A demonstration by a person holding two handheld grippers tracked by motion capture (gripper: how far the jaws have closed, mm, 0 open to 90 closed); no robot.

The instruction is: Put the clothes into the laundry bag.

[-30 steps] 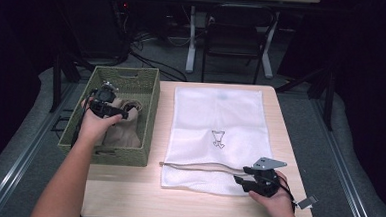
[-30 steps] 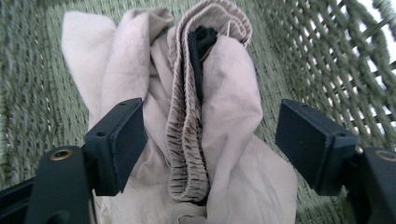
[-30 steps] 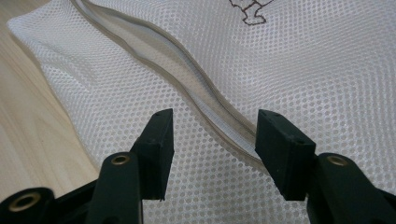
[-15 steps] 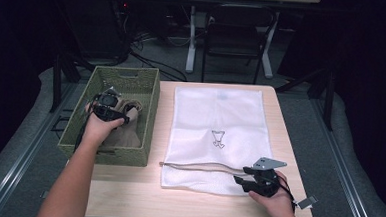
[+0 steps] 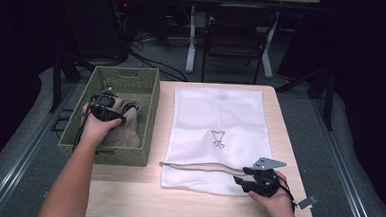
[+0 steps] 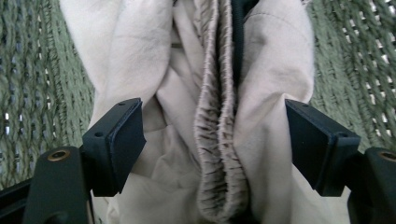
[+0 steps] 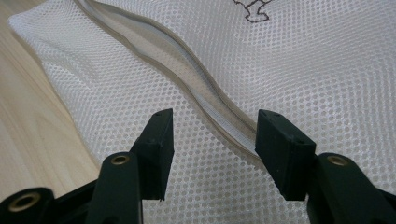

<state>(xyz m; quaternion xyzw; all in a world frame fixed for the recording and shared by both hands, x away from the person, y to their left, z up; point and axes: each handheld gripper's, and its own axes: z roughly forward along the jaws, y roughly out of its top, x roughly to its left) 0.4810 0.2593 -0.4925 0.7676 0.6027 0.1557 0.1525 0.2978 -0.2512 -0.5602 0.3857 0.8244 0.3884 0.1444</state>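
Note:
A beige garment (image 5: 125, 131) with a gathered waistband (image 6: 215, 154) lies bunched in the green woven basket (image 5: 150, 100) at the table's left. My left gripper (image 5: 119, 117) is down in the basket, and its jaws stand open with folds of the garment (image 6: 187, 70) between them. To the right of the basket a white mesh laundry bag (image 5: 215, 114) lies flat on the table. Its zipper (image 5: 198, 165) runs along the near edge. My right gripper (image 5: 239, 183) rests at that edge, and it (image 7: 212, 140) is open with its jaws straddling the zipper (image 7: 205, 100).
The wooden table (image 5: 186, 204) has a bare strip in front of the bag. A small white tag (image 5: 307, 201) lies at the near right corner. Beyond the far edge stand a chair (image 5: 234, 40) and cables on the floor.
My left gripper has sunk lower in the basket onto the garment. The right gripper and the bag have not moved.

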